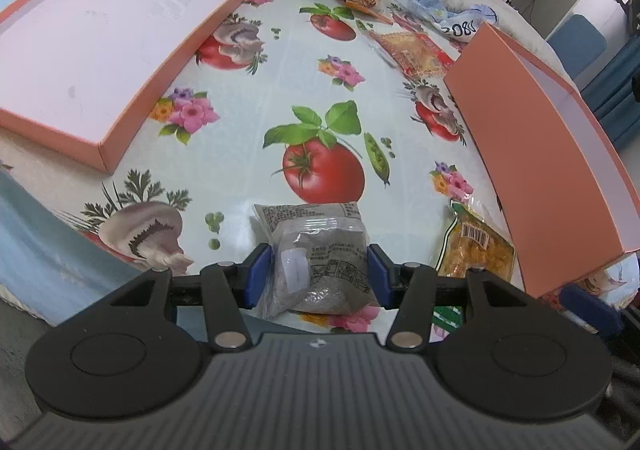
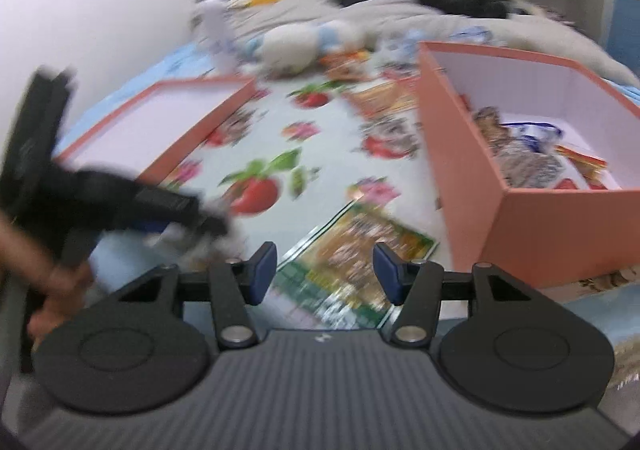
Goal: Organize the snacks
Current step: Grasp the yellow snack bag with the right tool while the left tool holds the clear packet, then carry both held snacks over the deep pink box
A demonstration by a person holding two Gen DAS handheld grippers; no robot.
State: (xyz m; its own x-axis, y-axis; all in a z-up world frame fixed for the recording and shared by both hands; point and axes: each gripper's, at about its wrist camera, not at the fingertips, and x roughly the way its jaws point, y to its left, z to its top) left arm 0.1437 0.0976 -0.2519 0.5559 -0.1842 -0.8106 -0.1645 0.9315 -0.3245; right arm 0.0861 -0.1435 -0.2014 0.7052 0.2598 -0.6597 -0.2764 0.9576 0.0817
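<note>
Slippage is the main risk here. The left gripper (image 1: pixel 318 270) has its blue pads (image 1: pixel 258 274) pressed against both sides of a grey snack packet (image 1: pixel 320 258), grasping it low over the printed tablecloth (image 1: pixel 280 82). The packet is soft film with loose filling, so the pinch may only catch the wrapper; if the contents shift during a lift, it could sag, twist or slide out before it reaches the deep pink box (image 1: pixel 532 154) to the right.

That box stands with a tall wall facing the packet. A low carry would knock the packet against the wall or push the box across the cloth, disturbing the snacks already lying inside it, which the right wrist view shows. A yellow snack bag (image 1: pixel 476 246) lies just beside that wall and could be dragged along by a sweeping move.

The right gripper (image 2: pixel 325 270) hangs with its fingers released and nothing between them, above a green-edged snack pack (image 2: pixel 356 262) lying flat on the cloth. That view is heavily blurred, so I can only guess that it is moving fast; a hasty descent could miss the flat pack's edge or collide with the left gripper, which appears close by at the left. The shallow pink lid (image 1: pixel 100 50) lies well apart, out of the way.
</note>
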